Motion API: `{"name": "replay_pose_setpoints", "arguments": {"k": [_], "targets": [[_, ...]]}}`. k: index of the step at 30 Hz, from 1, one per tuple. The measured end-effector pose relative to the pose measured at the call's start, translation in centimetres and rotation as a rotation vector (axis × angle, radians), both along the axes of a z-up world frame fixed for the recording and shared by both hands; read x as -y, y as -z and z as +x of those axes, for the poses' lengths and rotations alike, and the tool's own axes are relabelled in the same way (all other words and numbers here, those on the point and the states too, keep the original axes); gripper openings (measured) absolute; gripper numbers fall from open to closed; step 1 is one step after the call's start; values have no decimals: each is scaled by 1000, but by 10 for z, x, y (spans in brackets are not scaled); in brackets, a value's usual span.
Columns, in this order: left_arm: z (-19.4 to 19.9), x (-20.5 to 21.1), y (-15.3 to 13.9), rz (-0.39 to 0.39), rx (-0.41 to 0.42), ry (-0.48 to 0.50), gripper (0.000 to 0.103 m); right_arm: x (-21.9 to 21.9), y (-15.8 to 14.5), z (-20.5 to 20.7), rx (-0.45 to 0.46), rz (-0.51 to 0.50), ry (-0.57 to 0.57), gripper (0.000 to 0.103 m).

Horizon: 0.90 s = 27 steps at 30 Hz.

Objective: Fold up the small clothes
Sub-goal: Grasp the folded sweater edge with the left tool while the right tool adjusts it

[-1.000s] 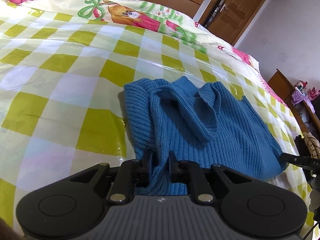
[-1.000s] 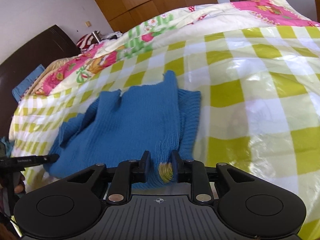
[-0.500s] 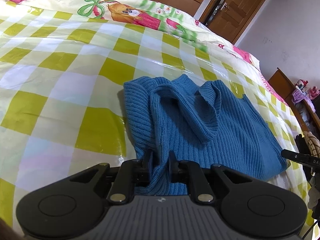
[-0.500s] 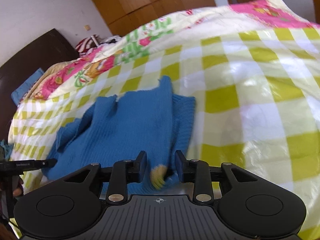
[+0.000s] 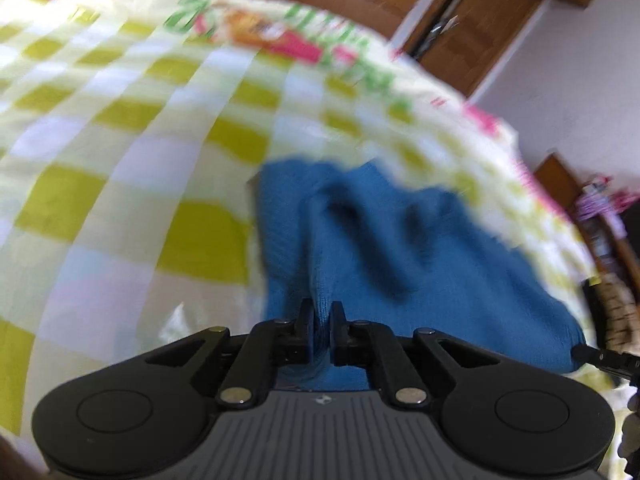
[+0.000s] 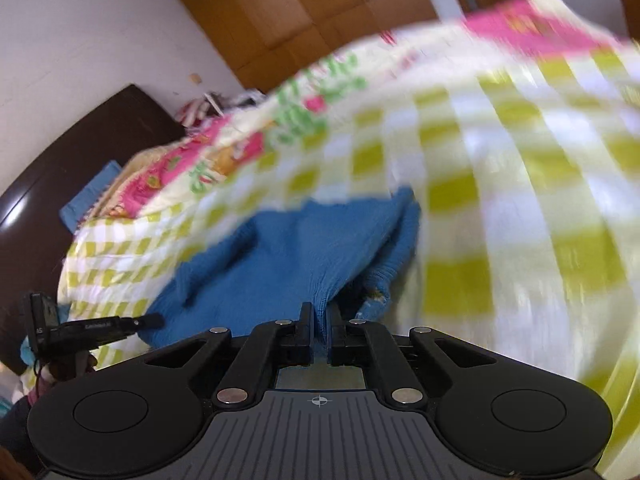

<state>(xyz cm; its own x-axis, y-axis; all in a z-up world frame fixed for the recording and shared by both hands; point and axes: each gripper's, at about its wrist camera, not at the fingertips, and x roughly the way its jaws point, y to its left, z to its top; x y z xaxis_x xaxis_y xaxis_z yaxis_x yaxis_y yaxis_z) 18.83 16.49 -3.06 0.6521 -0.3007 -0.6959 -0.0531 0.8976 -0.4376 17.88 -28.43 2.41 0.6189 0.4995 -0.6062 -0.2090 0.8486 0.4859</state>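
Observation:
A blue ribbed knit sweater point(image 5: 400, 248) lies crumpled on the yellow-and-white checked bed cover point(image 5: 120, 160). My left gripper point(image 5: 322, 312) sits at the sweater's near edge, its jaws closing tight on a fold of knit. In the right wrist view the same sweater point(image 6: 288, 256) rises in a ridge to my right gripper point(image 6: 320, 314). That gripper's jaws are closing and its pads pinch the blue fabric. Each view shows the other gripper's tip at the sweater's far corner: the right one point(image 5: 600, 356), the left one point(image 6: 100, 326). Both views are motion-blurred.
A floral pink and green quilt point(image 5: 280, 32) lies along the far side of the bed. A dark headboard point(image 6: 60, 160) stands at one end, wooden wardrobes point(image 6: 300, 8) and a door point(image 5: 480, 20) behind, and a low cabinet point(image 5: 560, 184) beside the bed.
The right jaws widened around the hem, then closed on blue fabric as the gripper shifted. The left jaws tightened on their fold. Both views went from sharp to blurred.

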Motion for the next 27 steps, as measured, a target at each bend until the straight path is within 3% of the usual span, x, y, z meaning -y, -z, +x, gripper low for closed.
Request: {"name": "replay_pose_setpoints", "arguments": {"k": [3,5,7,10,13,16,22,24,27], "targets": [[-1,-8,2,-22,-3,-32,29,-8,40,21,-90,-88,19,11],[-8,-7,-8,29,33,-17,29,-8,41,28,-93,-101,29,11],[-14,-4,-15,105,59,-1,29,-9,22,22,-12,-161,48,14],[-14,-1,-15,97,80,19,29,-19,-14,7,171,-323,95,15],[-11,4,-7,101,86,33,29,-50,-30,15,198,-237,-42,15],[-15,0,0,67,90,22,29,-109,-13,39,117,-160,-235,15],[-17,-9,6,22,102,39,29,-210,22,92,45,-145,-485,15],[-17,-12,8,-3,102,39,29,-230,25,106,54,-177,-512,15],[-19,-13,11,-20,103,43,30,-246,12,131,111,-176,-447,15]]}}
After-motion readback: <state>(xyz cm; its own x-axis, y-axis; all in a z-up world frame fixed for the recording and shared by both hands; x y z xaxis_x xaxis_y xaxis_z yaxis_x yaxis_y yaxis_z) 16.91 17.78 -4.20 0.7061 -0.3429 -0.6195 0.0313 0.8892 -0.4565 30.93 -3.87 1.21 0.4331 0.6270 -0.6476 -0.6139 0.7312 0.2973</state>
